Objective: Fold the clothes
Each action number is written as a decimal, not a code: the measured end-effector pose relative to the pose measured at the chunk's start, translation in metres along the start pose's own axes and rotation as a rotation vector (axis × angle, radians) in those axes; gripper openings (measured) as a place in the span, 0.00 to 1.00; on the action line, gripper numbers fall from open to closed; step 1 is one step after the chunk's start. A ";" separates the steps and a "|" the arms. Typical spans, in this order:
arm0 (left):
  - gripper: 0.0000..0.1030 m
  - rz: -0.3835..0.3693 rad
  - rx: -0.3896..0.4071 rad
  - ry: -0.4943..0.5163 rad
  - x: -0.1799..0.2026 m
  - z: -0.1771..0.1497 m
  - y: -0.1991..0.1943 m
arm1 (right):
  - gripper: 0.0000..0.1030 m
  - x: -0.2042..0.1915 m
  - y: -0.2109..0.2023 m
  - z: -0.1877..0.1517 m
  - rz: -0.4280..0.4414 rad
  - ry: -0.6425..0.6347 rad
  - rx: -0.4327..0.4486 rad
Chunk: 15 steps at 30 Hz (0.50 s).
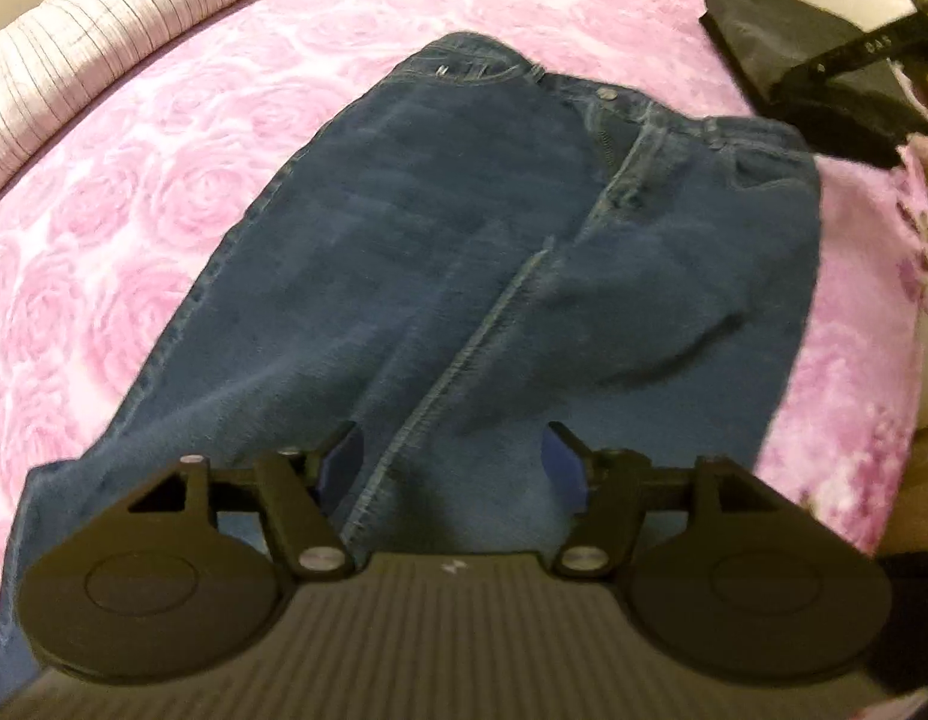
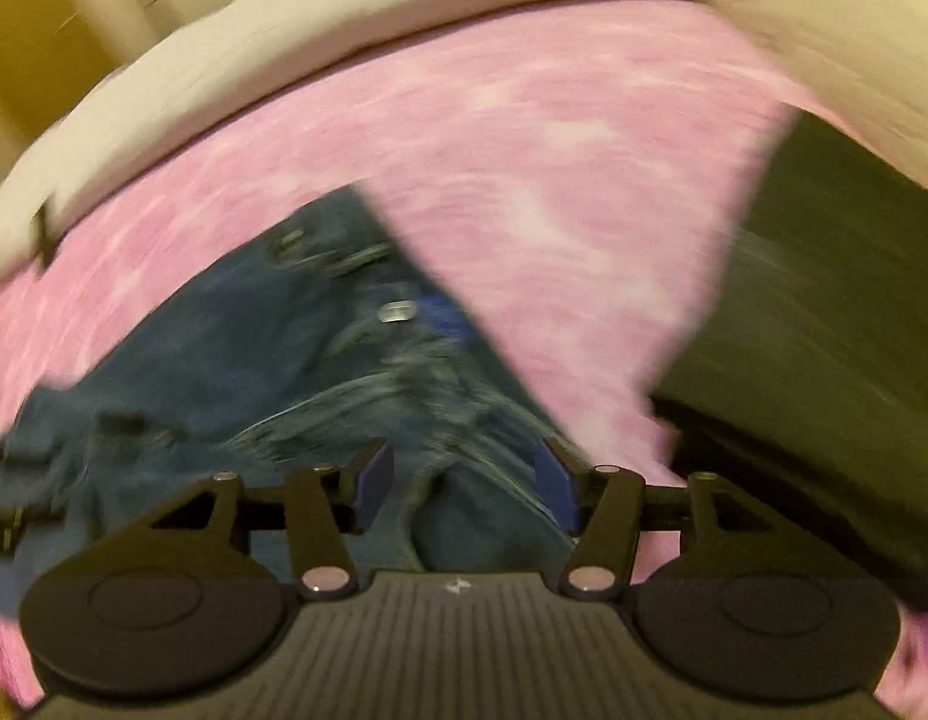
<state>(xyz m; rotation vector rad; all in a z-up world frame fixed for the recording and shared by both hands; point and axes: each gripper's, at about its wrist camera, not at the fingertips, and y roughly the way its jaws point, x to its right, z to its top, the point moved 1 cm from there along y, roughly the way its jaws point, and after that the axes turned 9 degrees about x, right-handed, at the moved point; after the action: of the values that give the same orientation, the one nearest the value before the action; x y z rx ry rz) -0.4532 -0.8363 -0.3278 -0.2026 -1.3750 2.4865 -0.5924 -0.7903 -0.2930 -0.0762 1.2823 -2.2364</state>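
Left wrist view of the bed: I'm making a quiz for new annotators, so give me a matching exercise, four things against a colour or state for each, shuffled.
Things:
1. jeans
2. blanket
3. dark folded garment
4. left gripper

Descriptions:
A. pink, with a rose pattern
B. open, holding nothing
C. blue denim, spread flat with the waistband at the far end
D. black, lying at the far right near the waistband

Pairs: 1-C, 2-A, 3-D, 4-B
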 end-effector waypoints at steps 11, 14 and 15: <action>0.32 -0.034 -0.176 0.032 -0.021 -0.035 0.063 | 0.59 -0.006 0.108 0.024 0.147 -0.193 -0.153; 0.00 -0.021 -0.202 0.037 -0.019 -0.035 0.052 | 0.41 -0.003 0.108 0.024 0.152 -0.201 -0.160; 0.00 -0.027 -0.211 0.022 -0.020 -0.037 0.044 | 0.36 -0.002 0.108 0.024 0.154 -0.204 -0.162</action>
<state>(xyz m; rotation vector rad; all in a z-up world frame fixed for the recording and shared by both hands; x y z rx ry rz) -0.4331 -0.8354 -0.3852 -0.2539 -1.6191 2.3087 -0.5360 -0.8497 -0.3671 -0.2511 1.3088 -1.9386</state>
